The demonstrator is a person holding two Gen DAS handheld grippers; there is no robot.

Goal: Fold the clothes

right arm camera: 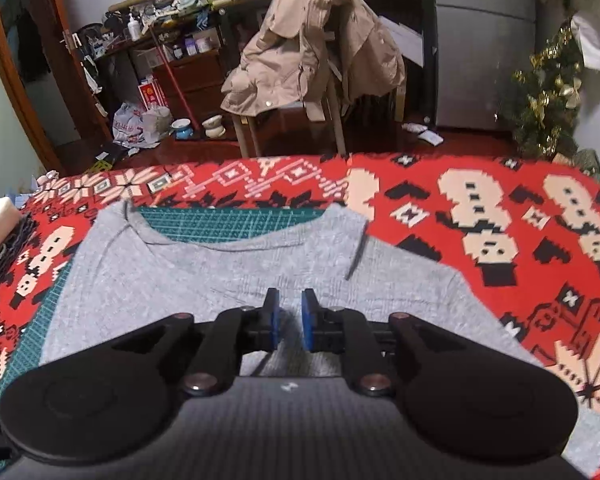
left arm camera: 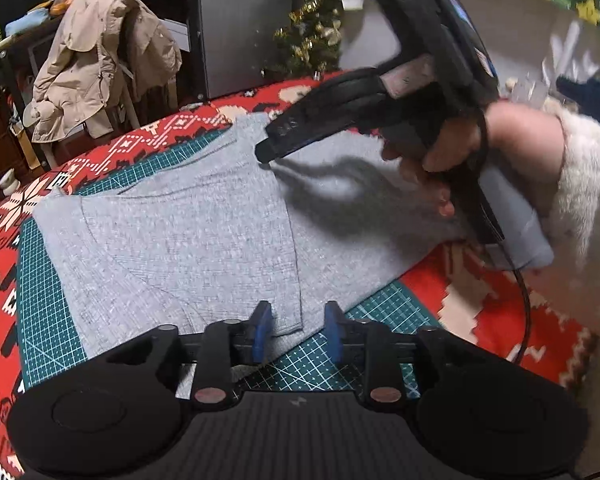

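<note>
Grey knit top [right arm camera: 204, 276] lies flat across the middle of a green cutting mat [left arm camera: 44, 304] on a counter [right arm camera: 480, 216] covered with a red, cream and black patterned cloth. In the right wrist view the neckline sits at 12 o'clock, with the mat showing through its opening. A dark seam runs at about 1 o'clock, where one side appears already turned in over the body, though the layering is hard to read.

In the left wrist view the left gripper [left arm camera: 298, 330] rests at 6 o'clock at the garment's near edge. Its blue pads stand apart with a corner of fabric lying between them, not pinched.

The right gripper [left arm camera: 266, 156], held by a hand [left arm camera: 496, 144] in a fluffy cream sleeve, comes in from 2 o'clock with its tip on or just above the cloth; a dark shadow lies under it. In its own view the right gripper [right arm camera: 288, 320] has pads close together with a narrow gap, and nothing visibly caught.

A beige coat [right arm camera: 312, 36] hangs on a chair at 12 o'clock, beyond the counter.

Risks: the knit is thin and soft, so closing on one layer only could peel the fold open. Dragging either gripper could bunch the fabric or skew the edges. The patterned cloth beneath may also get pinched.
</note>
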